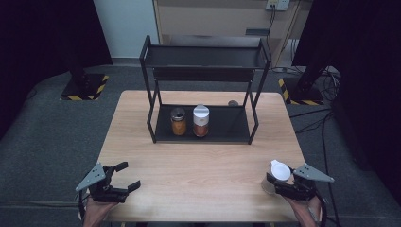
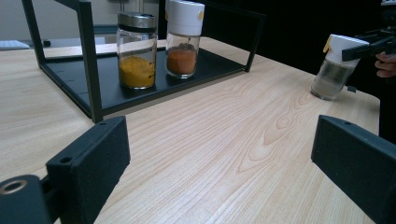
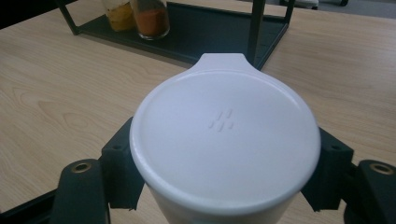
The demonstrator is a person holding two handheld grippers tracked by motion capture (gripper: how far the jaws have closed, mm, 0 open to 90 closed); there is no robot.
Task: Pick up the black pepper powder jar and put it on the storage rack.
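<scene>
At the worktop's near right corner, we have the white-capped shaker (image 1: 276, 176) standing on the wood, our right tool (image 1: 283, 185) clenched around it just under the cap. We judge this the pick-up step; the next move calls for lifting it clear and carrying it to the black rack (image 1: 204, 127), into the free space on the lower shelf right of the two jars. The shaker is clear with a smooth round white cap (image 3: 225, 137) and a small flip tab. The yellow spice jar (image 1: 178, 121) wears a metal lid, the red spice jar (image 1: 201, 120) a white one. Our left tool (image 1: 122, 183) rests released near the left edge, holding nothing. The worktop (image 1: 198, 179) is pale grained wood.
</scene>
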